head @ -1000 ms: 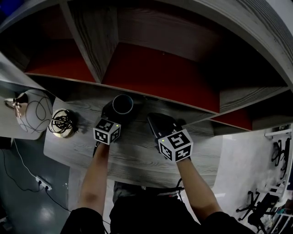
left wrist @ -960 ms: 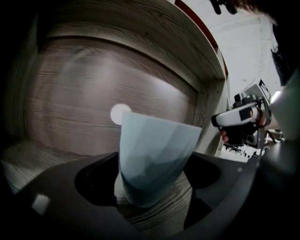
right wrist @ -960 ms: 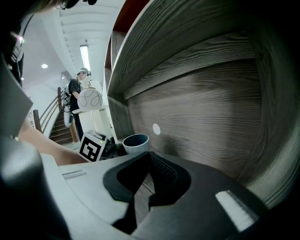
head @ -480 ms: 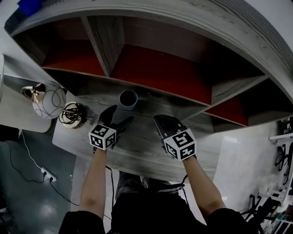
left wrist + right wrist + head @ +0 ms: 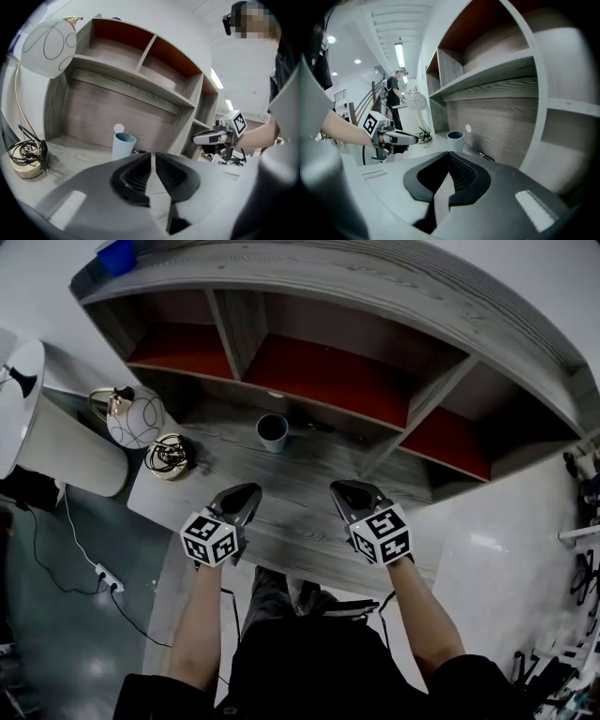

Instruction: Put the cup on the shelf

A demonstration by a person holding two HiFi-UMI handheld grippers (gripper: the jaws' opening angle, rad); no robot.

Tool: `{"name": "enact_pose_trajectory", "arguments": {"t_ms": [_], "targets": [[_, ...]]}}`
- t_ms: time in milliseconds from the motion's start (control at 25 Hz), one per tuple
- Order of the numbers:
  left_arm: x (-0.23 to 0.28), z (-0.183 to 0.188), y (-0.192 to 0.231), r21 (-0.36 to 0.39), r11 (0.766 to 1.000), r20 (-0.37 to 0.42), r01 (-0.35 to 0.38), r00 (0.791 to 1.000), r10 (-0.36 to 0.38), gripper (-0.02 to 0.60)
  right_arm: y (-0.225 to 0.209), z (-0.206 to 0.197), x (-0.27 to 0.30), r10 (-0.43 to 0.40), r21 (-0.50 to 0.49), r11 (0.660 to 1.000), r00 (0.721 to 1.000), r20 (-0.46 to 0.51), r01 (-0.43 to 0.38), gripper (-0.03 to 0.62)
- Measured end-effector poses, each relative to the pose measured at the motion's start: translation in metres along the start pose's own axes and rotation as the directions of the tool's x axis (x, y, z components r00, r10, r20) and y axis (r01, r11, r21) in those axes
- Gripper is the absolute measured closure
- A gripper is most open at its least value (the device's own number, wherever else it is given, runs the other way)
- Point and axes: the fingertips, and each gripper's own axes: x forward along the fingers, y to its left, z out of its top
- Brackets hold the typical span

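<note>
The blue-grey cup (image 5: 272,431) stands upright on the grey wood shelf board (image 5: 309,474), under the red-backed compartments. It also shows as the cup (image 5: 123,146) in the left gripper view and the cup (image 5: 455,140) in the right gripper view. My left gripper (image 5: 246,493) is drawn back near the board's front edge, well apart from the cup. Its jaws are closing, almost together, with nothing between them (image 5: 153,157). My right gripper (image 5: 345,491) hangs level with it on the right, shut and empty (image 5: 449,157).
A white globe lamp (image 5: 134,418) and a coil of black cable on a round base (image 5: 169,455) sit at the board's left end. A small dark pen (image 5: 485,156) lies behind the cup. A blue box (image 5: 117,256) rests on the shelf top. A person (image 5: 393,96) stands far off.
My left gripper opened off the cup, pulled back toward the front edge and closed its jaws. The cup stayed on the board. The right gripper drew back too.
</note>
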Motion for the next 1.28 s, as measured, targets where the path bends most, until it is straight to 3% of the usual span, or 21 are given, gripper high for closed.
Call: {"name": "enact_pose_trajectory", "arguments": {"t_ms": [160, 520, 720, 1280], "targets": [[-0.017, 0.0, -0.037, 0.008, 1.0, 0.011, 0.023, 1.0, -0.023, 0.578, 0.009, -0.001, -0.031, 0.006, -0.019, 1.0, 1.0, 0.007, -0.006, 0.582], [-0.033, -0.003, -0.098, 0.016, 0.998, 0.035, 0.064, 0.997, -0.065, 0.581, 0.028, -0.013, -0.073, 0.015, 0.0, 1.0, 0.999, 0.042, -0.015, 0.582], [-0.038, -0.017, -0.119, 0.019, 0.995, 0.007, 0.093, 0.996, -0.094, 0.581, 0.034, -0.021, -0.085, 0.015, 0.018, 1.0, 0.998, 0.054, -0.016, 0.582], [-0.062, -0.034, -0.131, 0.034, 0.996, -0.016, 0.079, 0.997, -0.079, 0.581, 0.062, -0.031, -0.092, 0.044, 0.021, 0.999, 0.996, 0.076, -0.046, 0.582]]}}
